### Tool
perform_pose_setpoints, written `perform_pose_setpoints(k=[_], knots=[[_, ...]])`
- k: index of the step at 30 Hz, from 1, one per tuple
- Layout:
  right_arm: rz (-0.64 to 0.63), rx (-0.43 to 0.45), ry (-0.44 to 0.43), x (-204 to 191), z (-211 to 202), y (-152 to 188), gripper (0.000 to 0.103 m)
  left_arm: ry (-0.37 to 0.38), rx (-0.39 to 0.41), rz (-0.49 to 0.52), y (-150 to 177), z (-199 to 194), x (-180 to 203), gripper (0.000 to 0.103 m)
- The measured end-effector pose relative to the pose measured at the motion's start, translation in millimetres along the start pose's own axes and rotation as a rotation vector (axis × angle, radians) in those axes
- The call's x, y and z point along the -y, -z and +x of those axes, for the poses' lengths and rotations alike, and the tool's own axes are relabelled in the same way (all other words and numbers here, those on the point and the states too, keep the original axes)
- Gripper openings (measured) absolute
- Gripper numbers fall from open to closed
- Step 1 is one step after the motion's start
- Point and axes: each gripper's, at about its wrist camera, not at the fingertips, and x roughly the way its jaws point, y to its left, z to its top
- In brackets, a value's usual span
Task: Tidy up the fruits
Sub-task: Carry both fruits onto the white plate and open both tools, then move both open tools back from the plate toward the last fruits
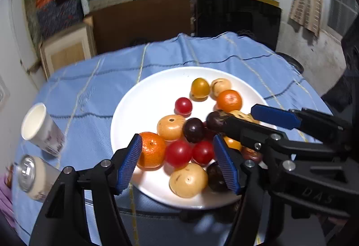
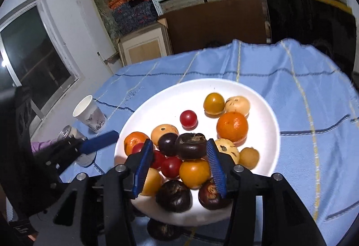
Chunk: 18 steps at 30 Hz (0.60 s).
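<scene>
Both of your grippers tilt down over the round white plate (image 1: 139, 97) of fruit, jaws parted and empty. Your right gripper (image 2: 180, 165) view alone shows a dark window (image 2: 33, 55); your left gripper (image 1: 177, 161) stands wider.

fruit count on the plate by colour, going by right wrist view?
Red fruits: 4
Dark fruits: 4
Orange fruits: 4
Tan fruits: 5
Total: 17
</scene>
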Motion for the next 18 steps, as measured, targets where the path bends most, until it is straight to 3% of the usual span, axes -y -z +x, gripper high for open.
perform_pose_setpoints(k=[2,9,12,18], knots=[[0.014,0.026,0.000,2,-14,4,0.061,-0.001,0.024,-0.008,2,-12,0,0.078],[0.021,0.057,0.019,10,-58,35,0.062,0.008,0.021,-0.059,30,-45,-7,0.079],[0.009,0.042,0.033,10,-65,53,0.062,0.031,0.017,-0.092,51,-59,-8,0.079],[0.004,-0.039,0.043,6,-51,84,0.062,-0.006,0.002,-0.080,88,-73,-8,0.082]])
